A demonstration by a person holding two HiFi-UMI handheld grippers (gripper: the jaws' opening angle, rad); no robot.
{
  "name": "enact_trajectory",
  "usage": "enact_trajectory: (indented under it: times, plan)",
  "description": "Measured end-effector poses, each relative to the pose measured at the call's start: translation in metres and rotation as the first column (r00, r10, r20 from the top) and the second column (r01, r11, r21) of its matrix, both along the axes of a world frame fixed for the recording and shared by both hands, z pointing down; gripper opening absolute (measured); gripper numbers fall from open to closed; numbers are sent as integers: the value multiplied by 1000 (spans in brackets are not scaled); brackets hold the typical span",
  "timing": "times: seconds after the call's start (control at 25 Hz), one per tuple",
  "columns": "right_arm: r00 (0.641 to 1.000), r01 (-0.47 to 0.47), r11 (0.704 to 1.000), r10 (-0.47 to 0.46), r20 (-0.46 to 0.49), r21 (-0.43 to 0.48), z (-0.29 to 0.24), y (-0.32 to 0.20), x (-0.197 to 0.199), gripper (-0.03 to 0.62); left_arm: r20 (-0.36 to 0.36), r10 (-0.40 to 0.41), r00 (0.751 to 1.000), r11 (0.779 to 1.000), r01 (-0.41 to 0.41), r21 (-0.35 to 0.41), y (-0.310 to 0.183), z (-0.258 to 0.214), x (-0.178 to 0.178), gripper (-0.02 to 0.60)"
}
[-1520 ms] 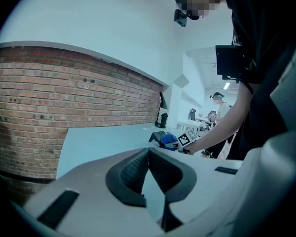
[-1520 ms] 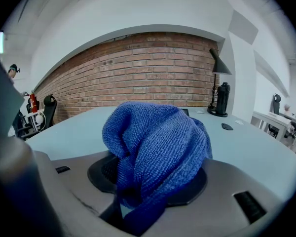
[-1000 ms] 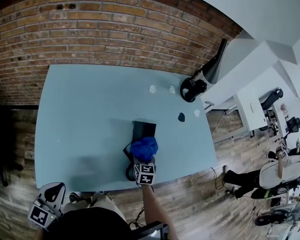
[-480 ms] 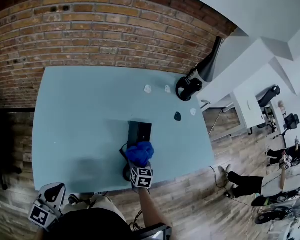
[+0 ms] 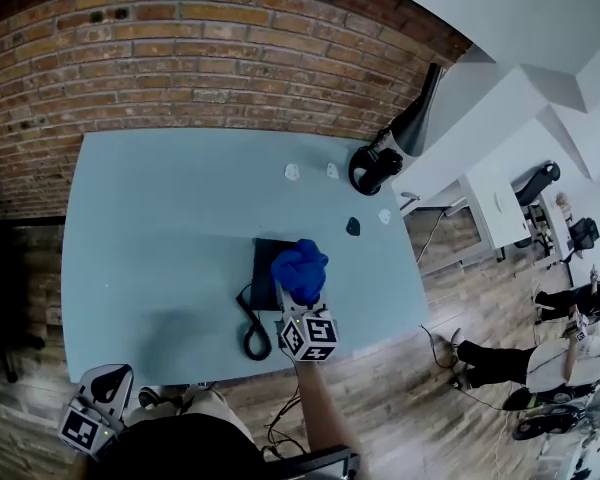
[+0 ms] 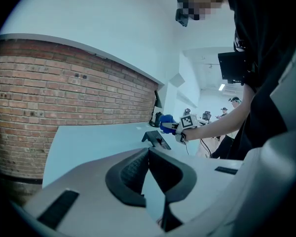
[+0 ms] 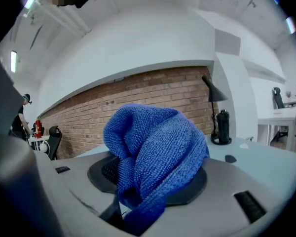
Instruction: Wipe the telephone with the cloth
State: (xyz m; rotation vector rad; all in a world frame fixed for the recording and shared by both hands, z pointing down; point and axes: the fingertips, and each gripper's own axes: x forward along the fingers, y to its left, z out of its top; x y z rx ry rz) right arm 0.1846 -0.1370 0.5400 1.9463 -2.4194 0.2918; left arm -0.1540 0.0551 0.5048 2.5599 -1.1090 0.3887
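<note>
My right hand-held gripper (image 5: 298, 296) is clamped on the blue cloth (image 5: 300, 266) above the telephone (image 5: 266, 270) at mid-frame; I'd press it flat, stroke evenly and avoid the cord (image 5: 252, 333); my left hand-held gripper (image 5: 92, 418), lower left, is closed and empty
</note>
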Motion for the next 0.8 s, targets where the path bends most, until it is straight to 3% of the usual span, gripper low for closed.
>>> enact_trajectory:
  times: [0.12,0.28,0.8]
  plan:
    - [998,-11,998,15,-58,58,-24,-24,9,222,7,-4,1000,1000,4,0,-3,-1,0,25]
    - [995,-32,998,38,-90,61,-25,-51,20,222,11,-19,1000,1000,19,4,-9,-2,-1,25]
    - [990,-95,988,81,-116,-125,52,-85,40,222,32,-64,997,998,64,-16,-26,0,-16,25]
